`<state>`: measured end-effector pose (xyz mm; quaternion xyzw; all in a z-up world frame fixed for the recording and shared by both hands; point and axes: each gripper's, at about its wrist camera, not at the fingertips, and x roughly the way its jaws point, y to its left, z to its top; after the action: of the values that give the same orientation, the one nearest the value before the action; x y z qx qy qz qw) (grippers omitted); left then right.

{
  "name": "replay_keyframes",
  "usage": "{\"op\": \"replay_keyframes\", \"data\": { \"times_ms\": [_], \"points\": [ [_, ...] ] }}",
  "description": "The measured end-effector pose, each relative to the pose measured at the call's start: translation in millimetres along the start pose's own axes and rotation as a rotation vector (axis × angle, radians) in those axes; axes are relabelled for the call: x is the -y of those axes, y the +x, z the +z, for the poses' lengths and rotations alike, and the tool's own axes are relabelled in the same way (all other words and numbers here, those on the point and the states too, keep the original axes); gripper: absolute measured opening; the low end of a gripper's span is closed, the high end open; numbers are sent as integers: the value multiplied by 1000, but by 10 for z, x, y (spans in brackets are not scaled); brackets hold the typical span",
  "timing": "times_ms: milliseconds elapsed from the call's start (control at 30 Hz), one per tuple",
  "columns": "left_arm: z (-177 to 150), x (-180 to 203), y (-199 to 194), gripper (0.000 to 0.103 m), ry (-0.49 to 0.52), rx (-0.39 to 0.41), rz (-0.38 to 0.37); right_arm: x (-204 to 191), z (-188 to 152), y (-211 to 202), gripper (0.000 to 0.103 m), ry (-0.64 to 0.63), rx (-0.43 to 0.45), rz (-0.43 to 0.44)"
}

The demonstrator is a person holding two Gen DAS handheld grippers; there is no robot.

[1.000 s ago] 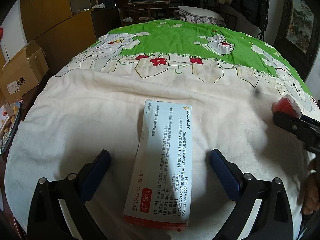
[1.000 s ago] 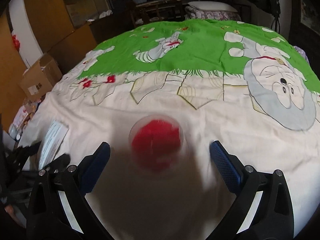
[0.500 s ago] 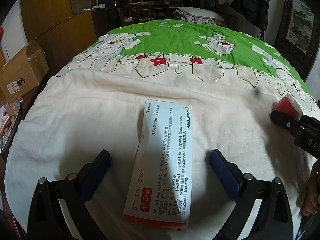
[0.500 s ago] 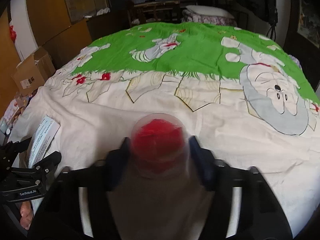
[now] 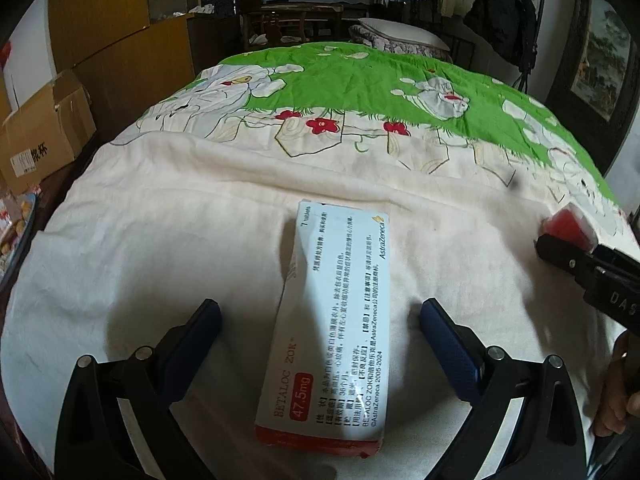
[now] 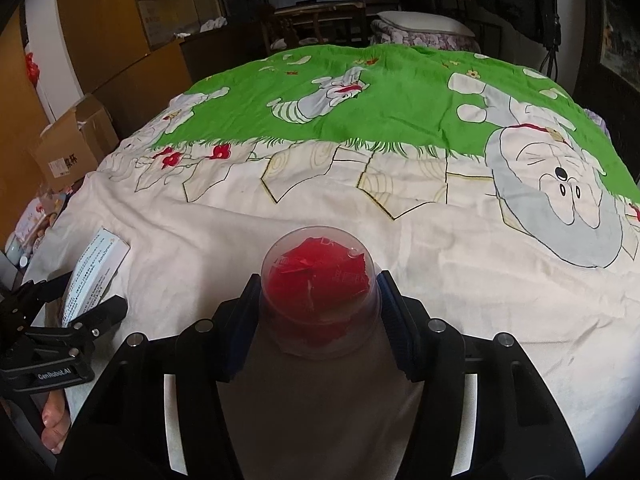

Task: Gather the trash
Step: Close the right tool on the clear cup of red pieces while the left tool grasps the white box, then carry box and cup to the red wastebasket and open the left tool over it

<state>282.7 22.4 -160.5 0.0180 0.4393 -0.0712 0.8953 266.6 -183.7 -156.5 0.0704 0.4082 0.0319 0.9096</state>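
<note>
A clear plastic cup with crumpled red paper inside lies on its side on the cream part of the bedspread, its mouth facing away from the camera. The right gripper has just been closing, and its blue pads now press against both sides of the cup, clamping it. To the left of the cup, well apart from it, a white medicine box with a red end lies flat on the same cream cloth. The left gripper hovers over that box with its jaws spread wide, one finger on each side and neither touching it. Beyond the cup, the bedspread turns green with cartoon animals. A cardboard box sits off the bed's left edge, well away from the cup.
</note>
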Motion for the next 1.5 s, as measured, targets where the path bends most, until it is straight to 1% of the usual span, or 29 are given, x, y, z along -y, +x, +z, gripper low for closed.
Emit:
{"op": "replay_keyframes", "data": {
  "times_ms": [133,167,233,300,333,367,400,567,867,1033,1233,1500],
  "points": [
    [2,-43,-25,96,-24,18,-16,3,-6,-1,57,3,0,3],
    [1,-63,-32,92,-34,24,-20,7,-9,-2,57,4,0,5],
    [-1,-101,-51,83,-55,39,-21,15,-7,-2,57,6,0,7],
    [-8,-130,-76,65,-69,56,-22,19,-6,-1,57,9,0,10],
    [-7,-135,-86,60,-71,66,-31,21,-6,-1,57,9,0,10],
    [-13,-128,-93,47,-68,70,-42,21,-5,-1,57,9,0,10],
    [-20,-119,-95,45,-61,70,-59,22,-6,-1,57,9,0,10],
    [-30,-39,-121,44,-22,86,-66,22,-9,1,57,12,0,14],
    [-74,11,-206,45,-2,106,0,29,-31,-32,57,18,-11,16],
    [-115,10,-227,45,-8,84,14,15,-63,-72,57,15,-11,8],
    [-267,25,-395,45,-12,96,15,35,-150,-171,57,31,-11,16],
    [-517,117,-651,45,12,113,43,31,-368,-370,57,47,-21,27]
  ]
}}
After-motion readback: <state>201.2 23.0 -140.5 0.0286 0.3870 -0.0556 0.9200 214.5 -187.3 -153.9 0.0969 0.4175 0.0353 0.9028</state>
